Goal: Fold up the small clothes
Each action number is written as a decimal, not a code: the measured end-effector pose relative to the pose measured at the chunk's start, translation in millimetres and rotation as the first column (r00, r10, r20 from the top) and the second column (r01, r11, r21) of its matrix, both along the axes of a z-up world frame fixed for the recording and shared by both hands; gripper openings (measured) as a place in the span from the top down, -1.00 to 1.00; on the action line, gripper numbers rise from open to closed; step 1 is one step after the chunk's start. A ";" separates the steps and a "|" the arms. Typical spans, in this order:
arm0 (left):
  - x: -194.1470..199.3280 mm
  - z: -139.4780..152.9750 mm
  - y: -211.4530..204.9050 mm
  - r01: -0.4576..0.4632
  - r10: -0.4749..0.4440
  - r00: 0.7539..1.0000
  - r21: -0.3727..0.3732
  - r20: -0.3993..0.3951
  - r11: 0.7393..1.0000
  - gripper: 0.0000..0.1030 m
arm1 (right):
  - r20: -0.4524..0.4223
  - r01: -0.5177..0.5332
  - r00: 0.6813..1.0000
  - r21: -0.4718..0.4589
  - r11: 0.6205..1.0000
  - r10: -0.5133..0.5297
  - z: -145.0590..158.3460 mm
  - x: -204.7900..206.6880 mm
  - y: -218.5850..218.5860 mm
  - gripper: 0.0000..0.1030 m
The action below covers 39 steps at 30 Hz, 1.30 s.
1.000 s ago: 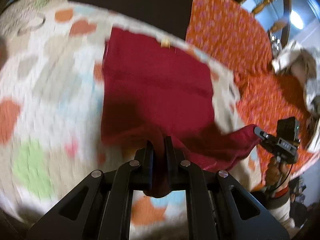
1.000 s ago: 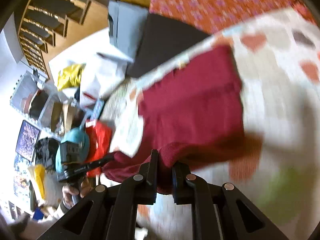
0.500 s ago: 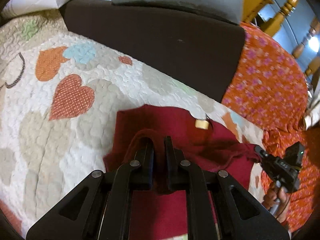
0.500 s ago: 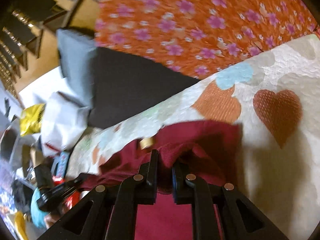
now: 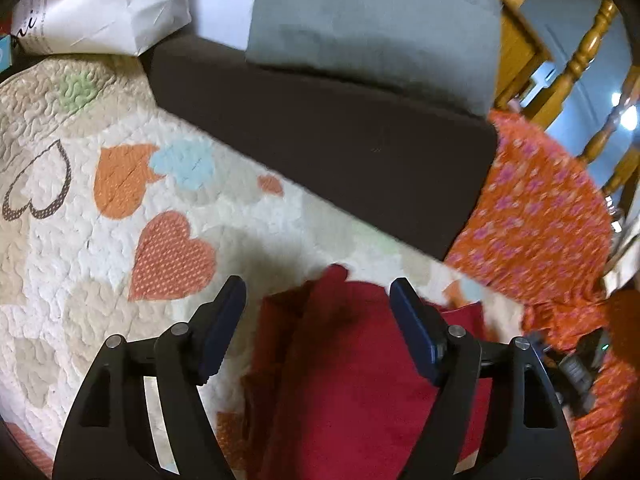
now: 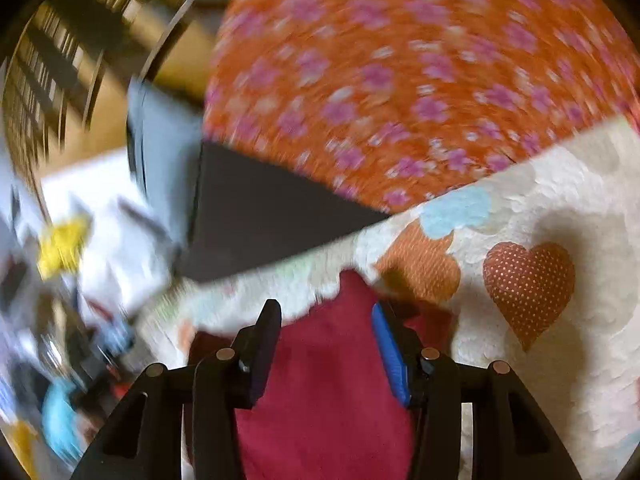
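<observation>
A dark red garment (image 5: 352,376) lies folded over on a cream quilt with heart patches (image 5: 120,264). My left gripper (image 5: 318,292) is open just above the garment's far edge, its jaws wide apart and holding nothing. In the right wrist view the same red garment (image 6: 332,384) lies under my right gripper (image 6: 326,312), which is also open and empty, over the garment's far corner. The right gripper's body shows faintly at the lower right of the left wrist view (image 5: 576,364).
A dark brown cushion (image 5: 340,152) and a grey pillow (image 5: 372,24) lie beyond the quilt. An orange flowered cloth (image 5: 540,216) lies to the right. A white paper bag (image 5: 104,4) stands at the far left. Wooden railings (image 5: 580,52) stand at the back right.
Both grippers carried the garment's near edge forward over its far part, then opened and let go. The red cloth now lies doubled on the quilt.
</observation>
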<state>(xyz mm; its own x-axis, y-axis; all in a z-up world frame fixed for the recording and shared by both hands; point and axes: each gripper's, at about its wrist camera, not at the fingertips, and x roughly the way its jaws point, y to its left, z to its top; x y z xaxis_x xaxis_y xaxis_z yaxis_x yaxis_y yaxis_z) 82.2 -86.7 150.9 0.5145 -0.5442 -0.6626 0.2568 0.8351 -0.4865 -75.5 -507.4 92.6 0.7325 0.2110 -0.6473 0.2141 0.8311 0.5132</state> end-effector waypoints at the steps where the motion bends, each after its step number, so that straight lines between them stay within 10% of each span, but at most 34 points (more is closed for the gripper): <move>1: -2.7 -0.4 -3.2 0.008 -0.008 1.000 0.010 0.001 1.000 -0.45 | -0.013 -0.025 1.000 -0.034 0.999 0.024 -3.5 1.5 9.3 0.10; 9: 0.9 -59.4 -54.6 0.106 -0.090 0.991 0.164 -0.102 0.981 -0.45 | -0.211 -0.106 0.976 -0.283 0.953 0.045 -61.8 49.0 58.9 0.14; 15: 29.5 -106.8 -44.7 0.039 0.008 0.979 0.225 -0.204 0.974 -0.45 | -0.250 -0.032 0.968 -0.270 0.962 -0.038 -92.6 71.1 29.1 0.20; 27: 40.0 -88.2 -22.0 -0.058 0.089 0.982 0.177 -0.167 0.982 -0.45 | -0.211 -0.072 0.977 -0.293 0.953 0.009 -40.9 23.2 46.9 0.20; 39: 55.0 -106.7 -34.7 -0.064 0.104 0.984 0.257 -0.145 0.964 -0.46 | -0.287 -0.027 0.956 -0.298 0.954 -0.062 -81.2 56.7 29.1 0.45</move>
